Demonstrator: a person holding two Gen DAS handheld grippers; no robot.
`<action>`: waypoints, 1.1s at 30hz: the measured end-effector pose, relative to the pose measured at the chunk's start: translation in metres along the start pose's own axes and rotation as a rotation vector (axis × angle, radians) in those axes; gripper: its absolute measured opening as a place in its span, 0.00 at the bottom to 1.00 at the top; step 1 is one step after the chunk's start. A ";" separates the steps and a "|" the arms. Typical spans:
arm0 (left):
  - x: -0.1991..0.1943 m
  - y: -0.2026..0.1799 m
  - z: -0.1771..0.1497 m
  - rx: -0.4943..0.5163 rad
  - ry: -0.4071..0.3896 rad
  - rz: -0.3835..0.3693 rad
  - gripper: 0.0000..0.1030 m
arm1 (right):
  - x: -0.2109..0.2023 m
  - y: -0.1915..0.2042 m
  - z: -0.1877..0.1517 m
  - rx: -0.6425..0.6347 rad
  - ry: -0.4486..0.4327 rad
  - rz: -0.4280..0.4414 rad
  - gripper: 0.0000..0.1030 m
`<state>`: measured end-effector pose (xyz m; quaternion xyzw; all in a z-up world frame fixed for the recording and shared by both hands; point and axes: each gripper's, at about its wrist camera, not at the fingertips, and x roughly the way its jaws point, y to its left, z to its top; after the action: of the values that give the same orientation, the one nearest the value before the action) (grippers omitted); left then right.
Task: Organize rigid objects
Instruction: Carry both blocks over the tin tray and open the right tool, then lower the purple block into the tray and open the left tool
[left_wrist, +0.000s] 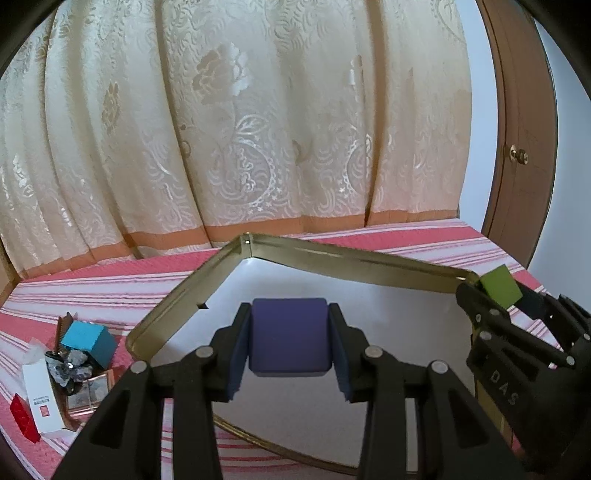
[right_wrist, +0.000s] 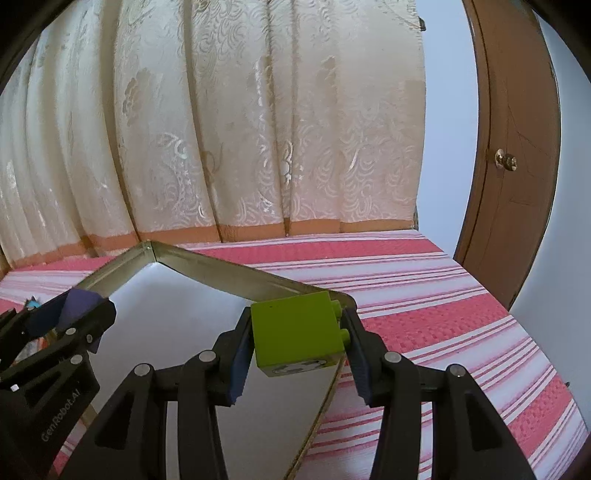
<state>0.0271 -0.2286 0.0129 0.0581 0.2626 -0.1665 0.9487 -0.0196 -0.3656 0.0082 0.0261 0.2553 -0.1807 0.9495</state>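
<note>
Nearest me, my left gripper (left_wrist: 290, 341) angles downward, clamping a purple block (left_wrist: 289, 338) above the gold-rimmed tray (left_wrist: 332, 254). My right gripper (right_wrist: 295, 338) pinches a green block (right_wrist: 295, 332) over the tray's right corner. Both blocks' undersides are hidden.
</note>
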 end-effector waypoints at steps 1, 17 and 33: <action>0.001 0.000 0.000 0.001 0.000 0.000 0.38 | 0.001 0.000 0.000 -0.001 0.005 0.000 0.48; 0.013 -0.004 -0.007 0.034 0.033 0.019 0.38 | 0.008 0.006 -0.004 -0.010 0.058 0.010 0.48; -0.004 0.011 -0.010 -0.033 -0.048 0.064 0.99 | -0.016 -0.010 0.002 0.104 -0.076 -0.003 0.86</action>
<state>0.0231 -0.2154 0.0067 0.0470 0.2402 -0.1329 0.9604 -0.0352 -0.3700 0.0180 0.0683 0.2094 -0.1959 0.9556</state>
